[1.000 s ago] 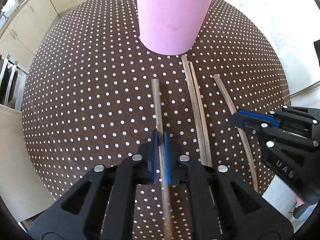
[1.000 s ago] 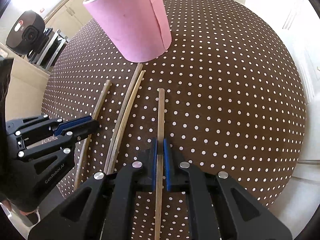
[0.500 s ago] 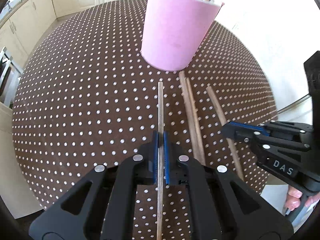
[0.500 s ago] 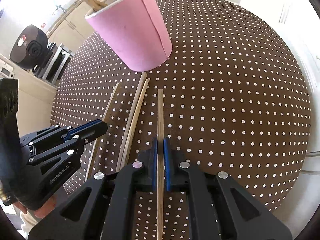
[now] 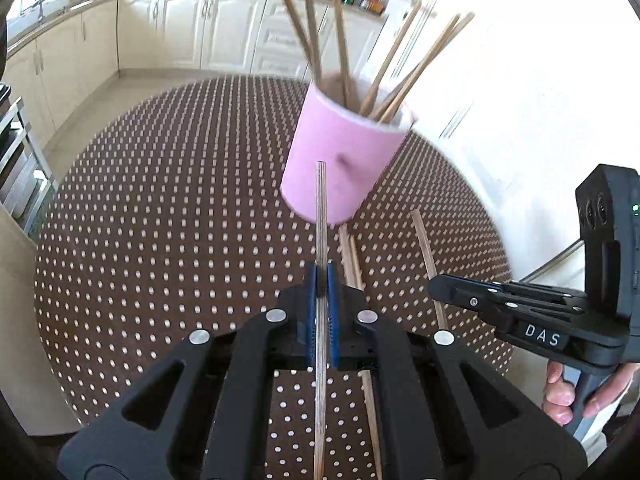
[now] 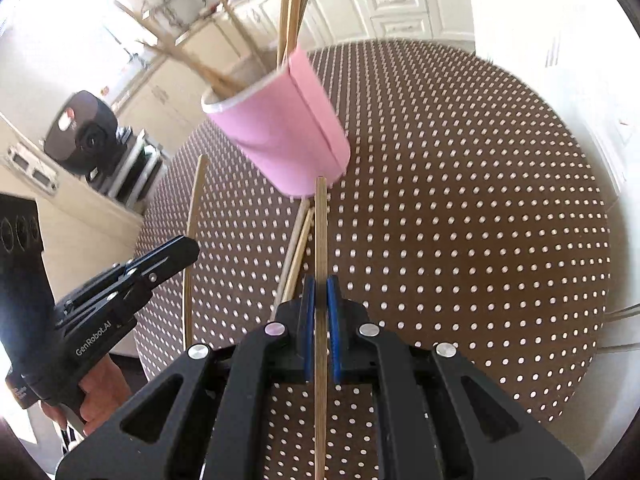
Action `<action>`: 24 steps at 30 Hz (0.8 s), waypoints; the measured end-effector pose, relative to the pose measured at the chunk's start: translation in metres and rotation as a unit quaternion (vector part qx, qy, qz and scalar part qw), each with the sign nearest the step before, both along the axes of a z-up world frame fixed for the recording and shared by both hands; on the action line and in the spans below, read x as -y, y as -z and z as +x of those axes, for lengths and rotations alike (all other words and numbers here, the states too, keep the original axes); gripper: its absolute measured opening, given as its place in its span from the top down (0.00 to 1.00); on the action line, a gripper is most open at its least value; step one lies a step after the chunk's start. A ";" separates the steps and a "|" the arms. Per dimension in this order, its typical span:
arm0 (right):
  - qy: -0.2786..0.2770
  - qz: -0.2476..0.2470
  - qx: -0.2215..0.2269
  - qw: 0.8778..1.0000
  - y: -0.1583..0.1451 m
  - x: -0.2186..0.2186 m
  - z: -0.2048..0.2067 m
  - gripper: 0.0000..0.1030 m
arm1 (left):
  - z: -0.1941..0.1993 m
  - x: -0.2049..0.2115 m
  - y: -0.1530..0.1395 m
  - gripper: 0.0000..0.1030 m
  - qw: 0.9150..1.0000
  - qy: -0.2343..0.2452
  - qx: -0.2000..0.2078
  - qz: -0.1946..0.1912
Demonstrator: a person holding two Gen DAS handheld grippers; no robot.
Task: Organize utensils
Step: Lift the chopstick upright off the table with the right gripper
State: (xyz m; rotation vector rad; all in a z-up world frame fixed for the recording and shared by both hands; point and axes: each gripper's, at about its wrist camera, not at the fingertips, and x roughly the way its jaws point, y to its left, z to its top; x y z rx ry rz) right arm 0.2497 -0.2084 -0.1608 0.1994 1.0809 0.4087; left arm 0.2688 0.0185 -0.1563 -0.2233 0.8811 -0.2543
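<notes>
Left tongs (image 5: 321, 280) clamp one chopstick (image 5: 320, 216) mid-length; right tongs (image 6: 320, 292) clamp another (image 6: 321, 232). Both lifted, tips toward pink cup (image 5: 340, 164) mid-table (image 5: 160, 240). Pair (image 5: 352, 256) left beside cup base. Sticks light, stiff, slippery; grip mid-shaft.

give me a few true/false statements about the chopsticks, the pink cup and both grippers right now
1. The left gripper is shut on a chopstick. True.
2. The right gripper is open and holds nothing. False: it is shut on another chopstick.
3. The pink cup is empty. False: several chopsticks stand in it, leaning outward.
4. A pair of chopsticks lies on the dotted tablecloth near the cup's base. True.
5. The tablecloth is plain white. False: it is brown with white dots.
</notes>
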 end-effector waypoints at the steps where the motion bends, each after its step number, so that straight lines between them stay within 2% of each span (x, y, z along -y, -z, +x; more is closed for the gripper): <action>1: 0.007 0.004 0.014 1.000 -0.005 0.001 -0.002 0.95 | -0.004 -0.004 -0.003 0.94 1.000 -0.006 0.009 0.001; 9: 0.028 0.029 0.098 0.994 -0.036 0.003 -0.015 0.95 | -0.024 -0.016 -0.022 0.94 0.997 -0.018 0.067 -0.020; 13: 0.043 0.044 0.139 0.988 -0.045 0.005 -0.019 0.95 | -0.032 -0.012 -0.045 0.94 0.994 -0.024 0.103 -0.024; 19: 0.080 0.059 0.219 0.971 -0.064 0.012 -0.034 0.95 | -0.050 -0.004 -0.062 0.94 0.988 -0.029 0.146 -0.029; 24: 0.106 0.064 0.276 0.953 -0.079 0.016 -0.045 0.95 | -0.048 0.005 -0.075 0.94 0.984 -0.038 0.173 -0.024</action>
